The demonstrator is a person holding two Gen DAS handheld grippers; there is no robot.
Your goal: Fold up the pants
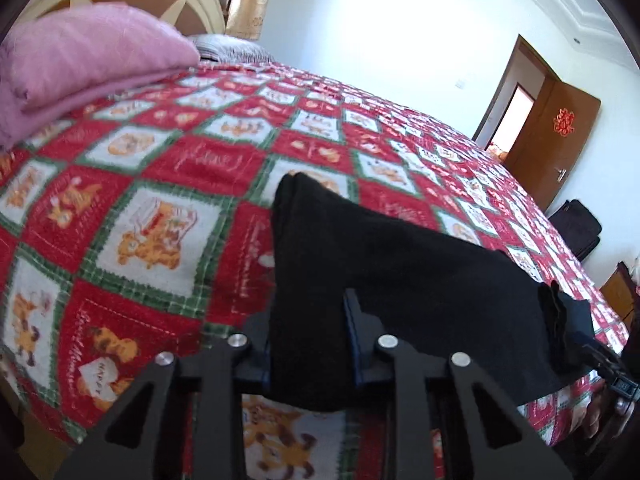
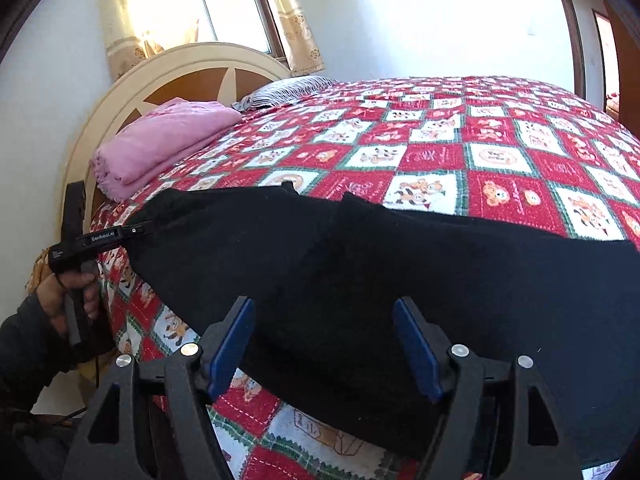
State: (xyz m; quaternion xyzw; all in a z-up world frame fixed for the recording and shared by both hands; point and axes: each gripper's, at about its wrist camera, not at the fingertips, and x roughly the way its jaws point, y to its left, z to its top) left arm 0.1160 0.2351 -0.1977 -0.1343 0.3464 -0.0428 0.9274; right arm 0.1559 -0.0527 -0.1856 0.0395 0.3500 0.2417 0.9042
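White walls and a curtained window (image 2: 236, 4) frame a bedroom where a bed carries a red, white and green checked blanket printed with cartoon bears (image 1: 168, 184). Against the cream and brown arched wooden headboard (image 2: 160, 76) rests a folded pink fleece blanket (image 2: 160, 144), with a striped grey pillow (image 2: 288, 90) beside it. A brown wooden door (image 1: 556, 144) stands open at the far wall, a red paper ornament (image 1: 563, 121) stuck on it, and a dark bag (image 1: 576, 228) sits on the floor near it.

A pair of black fabric pants (image 2: 360, 280) lies spread along the near edge of the bed, on top of the checked blanket. The left claw (image 1: 310, 344) is closed on one end of the pants, the black cloth pinched between its blue-padded fingers (image 1: 352, 332). In the right wrist view this same claw appears at the left edge, gripped by a person's hand (image 2: 72, 292), its tip touching the cloth. The right claw (image 2: 324, 344) hovers over the middle of the pants with its jaws spread wide, holding nothing; its blue pads (image 2: 232, 344) sit just above the black fabric.
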